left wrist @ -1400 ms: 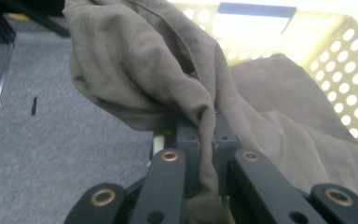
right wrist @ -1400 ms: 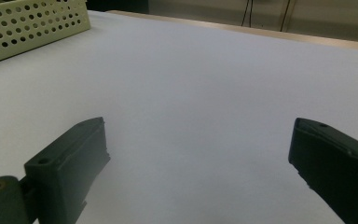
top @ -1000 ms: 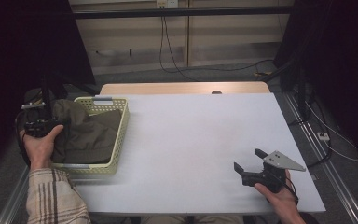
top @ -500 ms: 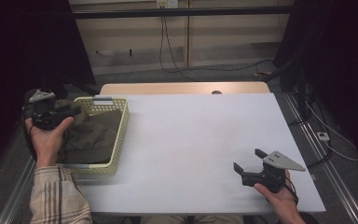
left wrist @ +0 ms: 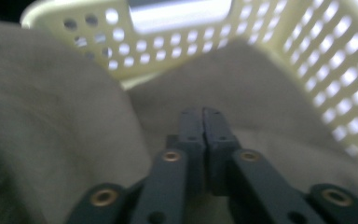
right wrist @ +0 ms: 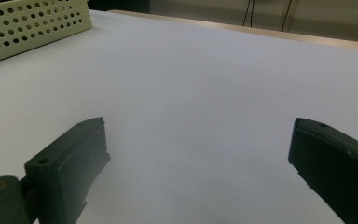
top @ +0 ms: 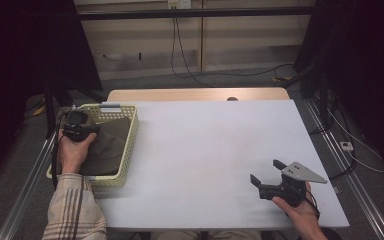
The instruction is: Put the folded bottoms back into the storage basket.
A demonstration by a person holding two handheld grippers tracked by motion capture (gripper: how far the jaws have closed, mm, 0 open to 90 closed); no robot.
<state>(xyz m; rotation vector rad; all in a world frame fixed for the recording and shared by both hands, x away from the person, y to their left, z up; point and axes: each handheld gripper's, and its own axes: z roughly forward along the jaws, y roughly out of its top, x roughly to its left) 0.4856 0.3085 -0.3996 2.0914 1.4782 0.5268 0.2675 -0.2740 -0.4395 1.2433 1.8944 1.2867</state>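
Note:
A dark olive cloth (top: 111, 146) lies bunched in a pale yellow perforated basket (top: 131, 142) at the table's left edge. My left gripper (top: 94, 131) sits low over the cloth's left part, held by a hand in a plaid sleeve. In the left gripper view its jaws are pressed together, left gripper (left wrist: 203, 113) shut, with the cloth (left wrist: 51, 116) folded around and below them and the basket wall (left wrist: 265, 42) beyond. I see no cloth between the tips. My right gripper (top: 266, 171) rests open near the table's front right, right gripper (right wrist: 198, 129) over bare table.
The white table (top: 205, 140) stretches between the basket and the right gripper. A corner of the basket (right wrist: 28, 23) shows far off in the right gripper view. Metal rails run along both table sides, and cables lie on the floor behind.
The cloth, bunched up high by the left gripper a second ago, has settled flatter in the basket. The left gripper rose to the far left, then came down over the cloth. Right gripper unmoved.

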